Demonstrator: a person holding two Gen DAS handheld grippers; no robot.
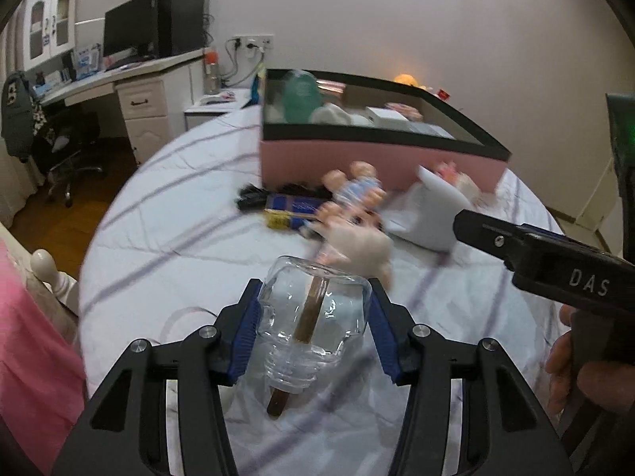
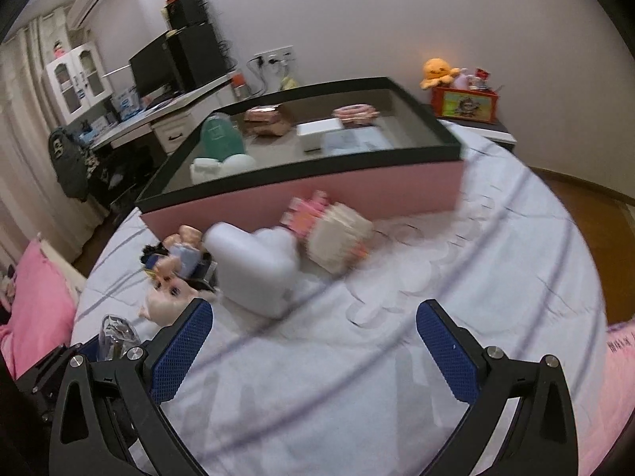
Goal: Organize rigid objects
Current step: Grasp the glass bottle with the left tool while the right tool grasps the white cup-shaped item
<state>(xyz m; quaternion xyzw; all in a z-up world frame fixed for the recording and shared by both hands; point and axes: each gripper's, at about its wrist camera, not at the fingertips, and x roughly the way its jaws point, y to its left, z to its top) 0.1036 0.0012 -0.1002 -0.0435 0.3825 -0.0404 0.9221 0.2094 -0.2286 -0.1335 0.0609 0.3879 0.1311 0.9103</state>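
My left gripper (image 1: 315,309) is shut on a clear glass bottle (image 1: 317,319) with a brown stick (image 1: 307,317) through it, held above the bed. The bottle also shows at the left of the right wrist view (image 2: 115,335). My right gripper (image 2: 313,341) is open and empty over the bedsheet; its body shows in the left wrist view (image 1: 555,261). Ahead lie a doll (image 1: 357,194), a white plastic container (image 2: 254,265), a pink and cream toy (image 2: 337,238) and a dark blue box (image 1: 293,210). Behind them stands a pink box with a black rim (image 2: 357,190) holding several items.
The bed has a white striped sheet (image 2: 476,277). A pink pillow (image 2: 35,297) lies at the left. A desk with a monitor (image 1: 131,31) and an office chair (image 1: 67,146) stand at the far left. A nightstand with an orange plush (image 2: 438,71) is at the far right.
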